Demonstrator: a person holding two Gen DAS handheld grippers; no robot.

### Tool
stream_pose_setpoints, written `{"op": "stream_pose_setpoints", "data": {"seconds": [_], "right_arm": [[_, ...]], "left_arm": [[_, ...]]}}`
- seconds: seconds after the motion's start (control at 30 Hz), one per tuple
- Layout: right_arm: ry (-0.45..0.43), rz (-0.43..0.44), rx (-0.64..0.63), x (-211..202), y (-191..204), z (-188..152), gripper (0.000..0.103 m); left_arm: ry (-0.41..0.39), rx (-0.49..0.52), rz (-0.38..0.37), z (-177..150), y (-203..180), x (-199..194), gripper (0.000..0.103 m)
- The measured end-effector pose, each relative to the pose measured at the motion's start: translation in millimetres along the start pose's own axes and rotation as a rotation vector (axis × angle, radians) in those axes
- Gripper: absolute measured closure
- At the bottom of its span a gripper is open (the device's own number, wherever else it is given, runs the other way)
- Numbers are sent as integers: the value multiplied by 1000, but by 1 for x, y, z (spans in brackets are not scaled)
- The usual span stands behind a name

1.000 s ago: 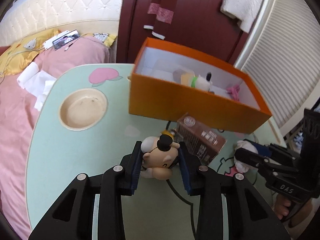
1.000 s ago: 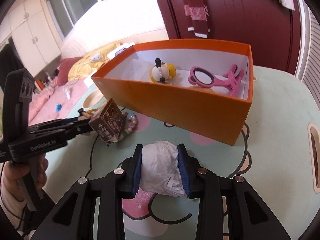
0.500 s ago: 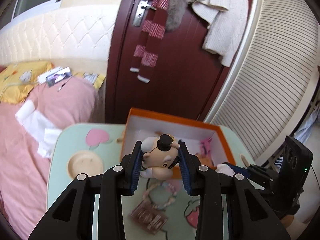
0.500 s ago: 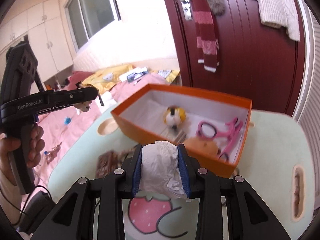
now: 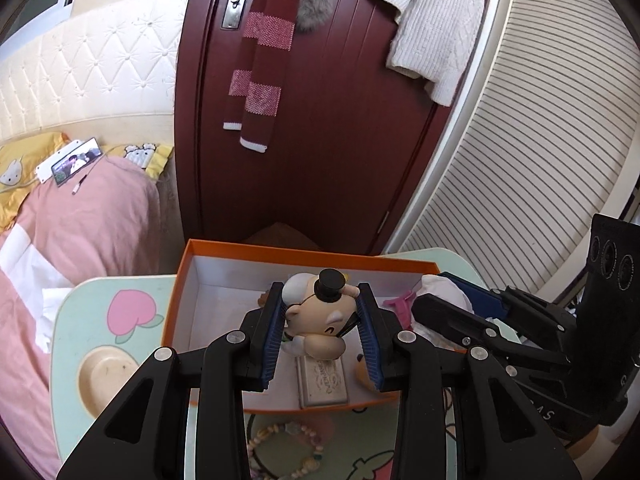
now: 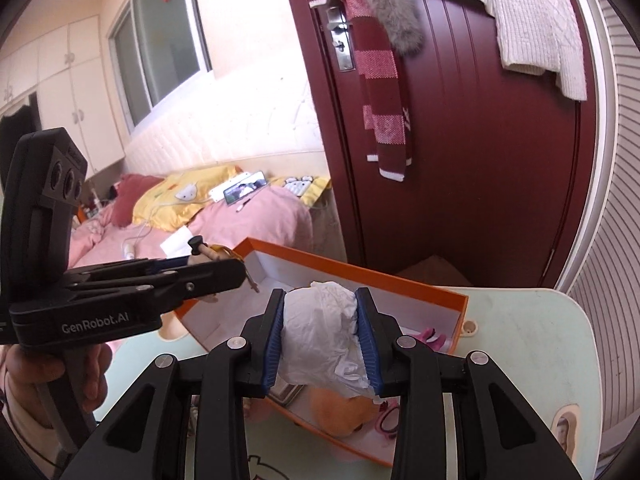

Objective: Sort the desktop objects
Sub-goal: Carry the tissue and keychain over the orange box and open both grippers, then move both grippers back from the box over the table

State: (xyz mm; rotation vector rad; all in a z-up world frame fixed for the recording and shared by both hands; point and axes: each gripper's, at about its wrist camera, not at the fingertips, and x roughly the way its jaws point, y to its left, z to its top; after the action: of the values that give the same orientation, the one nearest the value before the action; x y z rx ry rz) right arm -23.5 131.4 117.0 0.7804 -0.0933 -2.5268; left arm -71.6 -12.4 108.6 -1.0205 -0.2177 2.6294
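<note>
My left gripper (image 5: 322, 330) is shut on a small cartoon figurine (image 5: 320, 320) with a black top hat, held above the open orange box (image 5: 180, 292). My right gripper (image 6: 320, 336) is shut on a crumpled white paper wad (image 6: 320, 332), also held above the orange box (image 6: 360, 276). In the box lie a metal tin (image 5: 322, 380), a pink mirror toy (image 5: 396, 304) and an orange plush (image 6: 340, 412). The right gripper shows in the left wrist view (image 5: 448, 312); the left gripper shows in the right wrist view (image 6: 224, 268).
The box stands on a pale green table (image 5: 80, 320) with a round recess (image 5: 104, 380). A bead bracelet (image 5: 280, 452) lies on the table in front of the box. A bed (image 5: 80, 216) is at left, a dark red door (image 5: 320, 140) behind.
Both grippers have risen from table level with their objects and moved forward over the orange box. The brown carton has dropped out of view.
</note>
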Motion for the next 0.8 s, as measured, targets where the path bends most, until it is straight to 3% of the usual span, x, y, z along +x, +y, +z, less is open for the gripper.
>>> {"op": "stream_pose_setpoints", "data": {"seconds": [0.1,0.13,0.17,0.23,0.3,0.37,0.67,0.8], "right_arm": [[16,-1,5,7,-4,0,64],[24,1,14,10,-6,0,62],[29,9,29,12,-9,0,57],[21,26,61,12,-14,-1,52],[13,26,79,10,-18,-1,43],[2,27,86,7,-21,-1,43],[-11,61,102,-2,-19,-7,38],[-2,77,114,-8,-18,-12,38]], "left_arm": [[7,-3,18,0,1,6,59],[-1,-6,30,-1,1,5,40],[-10,-9,44,-1,2,4,30],[-38,-40,17,-3,7,-1,21],[-55,-77,-12,-3,14,-6,21],[-48,-105,-12,-4,20,-7,21],[-18,-139,44,-24,33,-22,21],[4,-160,109,-45,43,-38,21]]}}
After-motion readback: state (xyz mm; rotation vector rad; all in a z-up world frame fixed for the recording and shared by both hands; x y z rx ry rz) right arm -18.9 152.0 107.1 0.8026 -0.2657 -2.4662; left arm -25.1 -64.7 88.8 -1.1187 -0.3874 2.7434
